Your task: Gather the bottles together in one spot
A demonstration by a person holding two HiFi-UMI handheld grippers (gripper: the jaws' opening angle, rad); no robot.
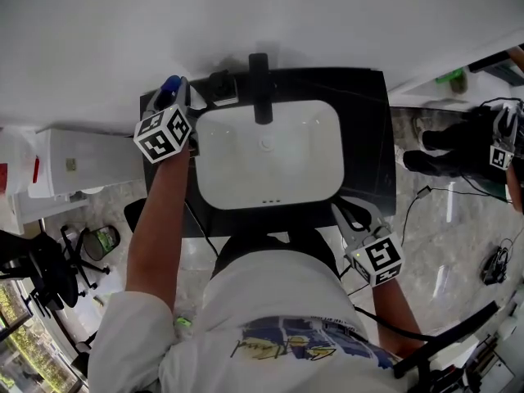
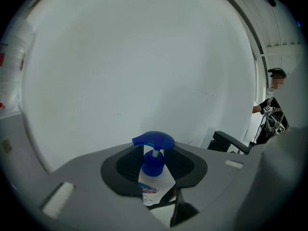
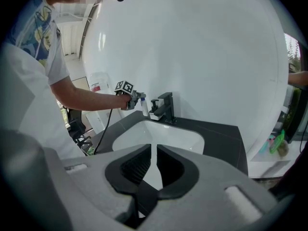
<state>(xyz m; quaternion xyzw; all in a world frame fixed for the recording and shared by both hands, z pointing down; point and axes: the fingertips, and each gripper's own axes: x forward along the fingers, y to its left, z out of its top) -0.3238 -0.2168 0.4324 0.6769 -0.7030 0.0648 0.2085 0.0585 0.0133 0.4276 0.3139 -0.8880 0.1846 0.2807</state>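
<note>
A white bottle with a blue pump top (image 2: 153, 170) stands upright between the jaws of my left gripper (image 2: 155, 154), which is shut on its neck. In the head view this gripper (image 1: 173, 98) holds the bottle (image 1: 170, 87) over the back left corner of the black countertop (image 1: 370, 137). A small white container with a black top (image 3: 155, 112) stands next to the black faucet (image 3: 167, 107), just right of the held bottle (image 3: 143, 105). My right gripper (image 1: 348, 219) hangs at the counter's front right, its jaws drawn almost together with nothing between them (image 3: 154, 150).
A white basin (image 1: 311, 146) fills the middle of the counter, with the faucet (image 1: 260, 88) behind it and a white wall beyond. A green bottle (image 1: 453, 77) sits on a ledge at the far right. Another person (image 2: 270, 110) stands to the right.
</note>
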